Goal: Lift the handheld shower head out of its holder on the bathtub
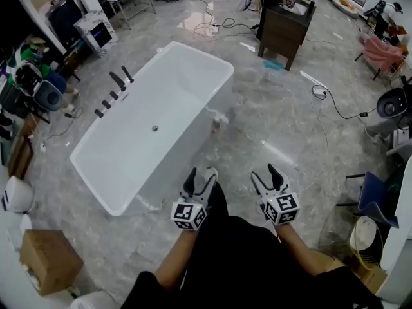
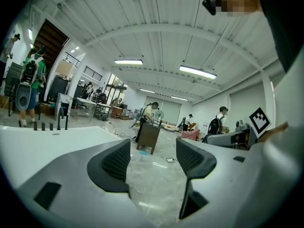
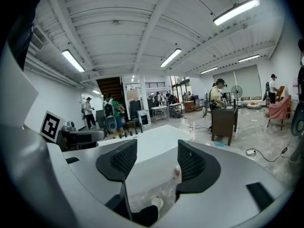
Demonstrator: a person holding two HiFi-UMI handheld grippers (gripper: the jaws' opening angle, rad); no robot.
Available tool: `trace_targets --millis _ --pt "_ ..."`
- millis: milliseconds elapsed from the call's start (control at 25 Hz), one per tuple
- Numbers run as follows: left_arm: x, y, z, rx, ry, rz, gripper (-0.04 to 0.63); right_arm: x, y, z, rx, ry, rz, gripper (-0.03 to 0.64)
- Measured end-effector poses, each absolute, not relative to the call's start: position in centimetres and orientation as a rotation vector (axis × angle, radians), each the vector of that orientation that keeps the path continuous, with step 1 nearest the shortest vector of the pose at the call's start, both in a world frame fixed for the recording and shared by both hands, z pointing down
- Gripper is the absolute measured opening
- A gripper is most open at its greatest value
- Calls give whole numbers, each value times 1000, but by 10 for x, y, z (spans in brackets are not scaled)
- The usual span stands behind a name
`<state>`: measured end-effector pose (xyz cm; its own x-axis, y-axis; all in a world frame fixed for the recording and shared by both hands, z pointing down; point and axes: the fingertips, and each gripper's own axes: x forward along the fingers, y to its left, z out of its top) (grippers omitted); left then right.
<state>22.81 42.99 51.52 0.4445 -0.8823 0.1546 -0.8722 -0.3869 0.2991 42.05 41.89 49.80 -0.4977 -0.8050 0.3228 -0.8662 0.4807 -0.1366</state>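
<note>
A white freestanding bathtub (image 1: 187, 76) stands on the grey marble floor, ahead and to my left. On its far left rim is a row of black fittings (image 1: 118, 82), with two taller pieces and some low knobs. I cannot tell which one is the handheld shower head. The fittings (image 2: 50, 125) show small at the left of the left gripper view, and the fittings (image 3: 128, 130) show beyond the tub (image 3: 159, 144) in the right gripper view. My left gripper (image 1: 199, 180) and right gripper (image 1: 270, 177) hover open and empty near my body, well short of the tub.
A dark wooden cabinet (image 1: 285, 24) stands beyond the tub, with cables (image 1: 322, 95) trailing over the floor to the right. A cardboard box (image 1: 48, 259) sits at lower left, a blue chair (image 1: 376, 198) and a fan (image 1: 370, 237) at right. People (image 1: 32, 76) stand by the far left wall.
</note>
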Motion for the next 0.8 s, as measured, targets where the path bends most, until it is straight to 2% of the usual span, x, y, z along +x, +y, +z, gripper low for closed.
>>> trace_targets --millis 280,800 --pt "247 318 529 2423 -1401 -60 279 432 325 518 1479 -2427 446 235" --pt "164 141 514 2385 -1400 -61 279 331 124 492 1401 -2466 467 235"
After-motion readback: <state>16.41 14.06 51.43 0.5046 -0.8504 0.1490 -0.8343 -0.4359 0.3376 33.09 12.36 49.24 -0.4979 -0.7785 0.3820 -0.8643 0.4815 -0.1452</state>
